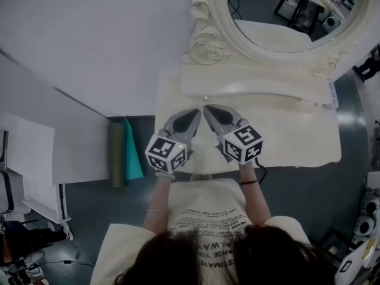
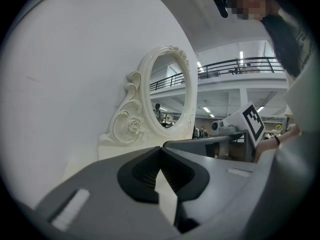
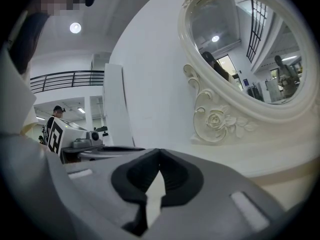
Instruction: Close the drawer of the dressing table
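1. Standing against the white wall (image 1: pixel 89 34), the dressing table (image 1: pixel 297 135) is directly in front of the person. Its drawer sits below the tabletop's near edge and cannot be made out.
2. Left gripper (image 1: pixel 193 115): jaws pressed together at the tips, nothing between them, held over the tabletop's near part.
3. Right gripper (image 1: pixel 210 110): likewise closed and empty, just beside the left, both pointing toward the mirror.
4. Oval mirror (image 1: pixel 285 10): carved cream frame, at the tabletop's back.

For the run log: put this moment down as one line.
left gripper: shut, empty | right gripper: shut, empty | both above dressing table top, pointing toward mirror | drawer: not visible
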Tool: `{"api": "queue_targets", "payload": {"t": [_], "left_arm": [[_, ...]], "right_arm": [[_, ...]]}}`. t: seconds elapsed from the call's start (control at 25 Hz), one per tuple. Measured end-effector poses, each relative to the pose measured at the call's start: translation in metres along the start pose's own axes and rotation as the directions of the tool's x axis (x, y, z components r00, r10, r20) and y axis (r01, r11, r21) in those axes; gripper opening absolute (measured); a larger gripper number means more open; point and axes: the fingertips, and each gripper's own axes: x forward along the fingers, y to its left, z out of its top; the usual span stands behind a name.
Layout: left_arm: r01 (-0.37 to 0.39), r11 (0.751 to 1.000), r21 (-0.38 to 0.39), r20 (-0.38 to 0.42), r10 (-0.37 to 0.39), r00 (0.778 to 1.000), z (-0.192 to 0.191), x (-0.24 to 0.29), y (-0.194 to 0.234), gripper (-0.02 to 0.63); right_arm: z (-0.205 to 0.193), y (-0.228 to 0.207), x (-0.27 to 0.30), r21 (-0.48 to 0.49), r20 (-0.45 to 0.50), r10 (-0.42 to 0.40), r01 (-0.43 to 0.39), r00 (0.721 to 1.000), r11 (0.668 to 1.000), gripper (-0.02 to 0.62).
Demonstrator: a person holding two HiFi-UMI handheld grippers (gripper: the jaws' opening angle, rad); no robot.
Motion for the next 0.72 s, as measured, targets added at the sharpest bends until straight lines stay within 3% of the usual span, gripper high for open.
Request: {"api": "queue_targets", "payload": {"t": [0.72], "left_arm": [[0.007,1.0,0.003,-0.013,-0.007,1.0,-0.0029,0.0013,0.0004,0.001]], "right_arm": [[-0.0009,-0.0019,-0.0007,0.002,0.01,-0.001,0.001,1.0,1.0,0.003]]}}
